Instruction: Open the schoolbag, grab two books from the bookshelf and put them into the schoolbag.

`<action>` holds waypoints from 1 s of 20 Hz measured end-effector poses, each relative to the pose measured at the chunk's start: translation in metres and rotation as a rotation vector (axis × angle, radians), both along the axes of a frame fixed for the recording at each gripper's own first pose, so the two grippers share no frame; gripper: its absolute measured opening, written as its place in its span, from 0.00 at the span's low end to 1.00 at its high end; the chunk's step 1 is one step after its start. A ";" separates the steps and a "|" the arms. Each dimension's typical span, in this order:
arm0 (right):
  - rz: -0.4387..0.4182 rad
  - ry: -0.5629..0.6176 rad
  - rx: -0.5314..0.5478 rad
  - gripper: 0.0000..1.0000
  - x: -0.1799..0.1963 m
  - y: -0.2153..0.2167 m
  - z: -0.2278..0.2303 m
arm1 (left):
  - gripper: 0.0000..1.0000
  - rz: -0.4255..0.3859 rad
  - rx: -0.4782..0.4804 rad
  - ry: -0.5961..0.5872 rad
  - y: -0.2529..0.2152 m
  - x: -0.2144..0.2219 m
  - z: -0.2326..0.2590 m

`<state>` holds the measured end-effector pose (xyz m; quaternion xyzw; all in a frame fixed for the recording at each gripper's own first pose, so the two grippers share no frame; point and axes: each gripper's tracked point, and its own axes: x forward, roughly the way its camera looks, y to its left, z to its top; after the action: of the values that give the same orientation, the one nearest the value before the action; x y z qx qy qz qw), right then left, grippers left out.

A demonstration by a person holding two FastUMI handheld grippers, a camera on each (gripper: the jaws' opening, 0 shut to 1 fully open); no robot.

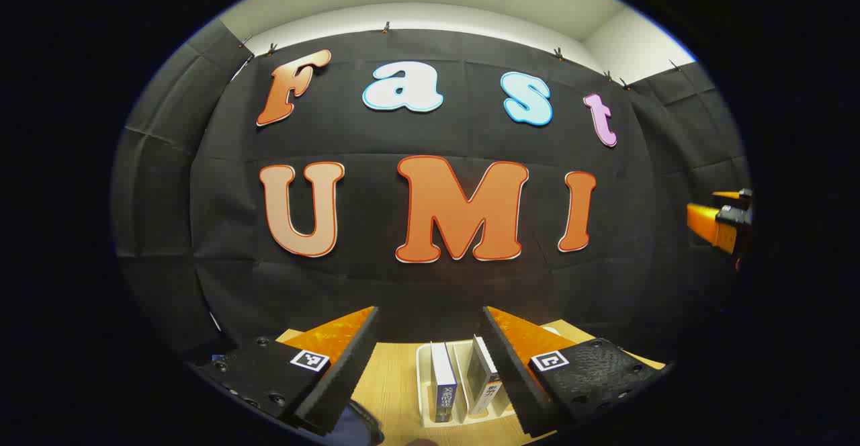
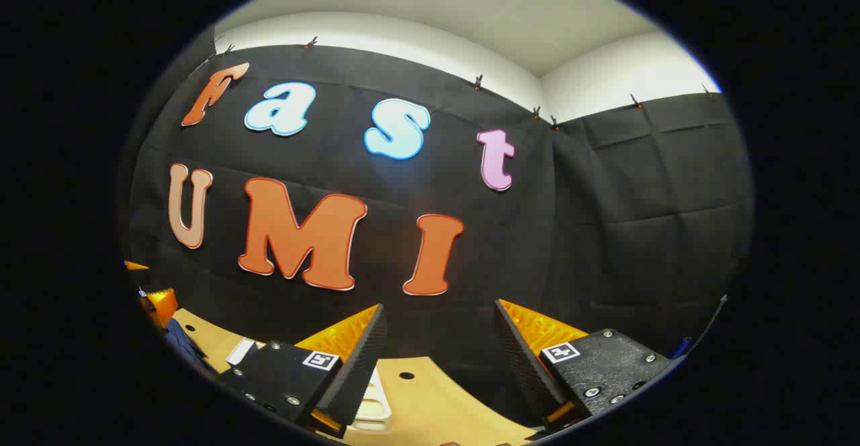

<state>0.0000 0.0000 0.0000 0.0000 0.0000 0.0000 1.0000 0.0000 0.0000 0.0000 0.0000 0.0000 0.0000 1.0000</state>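
1. The left gripper (image 1: 430, 338) is held level above the wooden worktop (image 1: 393, 385), jaws spread wide and holding nothing.
2. Between its fingers, a white bookshelf (image 1: 424, 392) holds two upright books (image 1: 443, 382).
3. The right gripper (image 2: 440, 345) hovers level too, jaws spread and holding nothing, above the worktop's far edge.
4. A dark schoolbag (image 2: 180, 342) lies at far left in the right gripper view.

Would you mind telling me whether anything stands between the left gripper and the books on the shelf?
Nothing visible does: the left gripper is open, and both books stand upright in the white rack straight ahead, between its fingers.
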 end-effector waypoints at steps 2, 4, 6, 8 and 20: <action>-0.006 0.011 0.048 0.93 0.000 -0.006 0.005 | 0.93 -0.001 -0.002 0.006 -0.007 -0.001 -0.002; 0.029 0.024 0.074 0.93 -0.004 0.002 0.007 | 0.93 0.001 0.016 0.002 -0.008 -0.001 0.000; 0.011 0.002 0.041 0.93 0.003 -0.010 0.012 | 0.93 0.003 0.025 -0.003 -0.007 0.001 0.002; -0.053 -0.001 0.013 0.94 0.012 -0.039 0.013 | 0.93 0.000 0.023 0.005 -0.010 0.003 -0.001; 0.048 -0.062 0.055 0.94 0.006 0.014 0.029 | 0.93 0.063 0.042 -0.019 0.002 0.004 0.002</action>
<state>0.0062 0.0136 0.0294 0.0276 -0.0308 0.0238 0.9989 0.0038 0.0022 0.0018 0.0209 -0.0096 0.0316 0.9992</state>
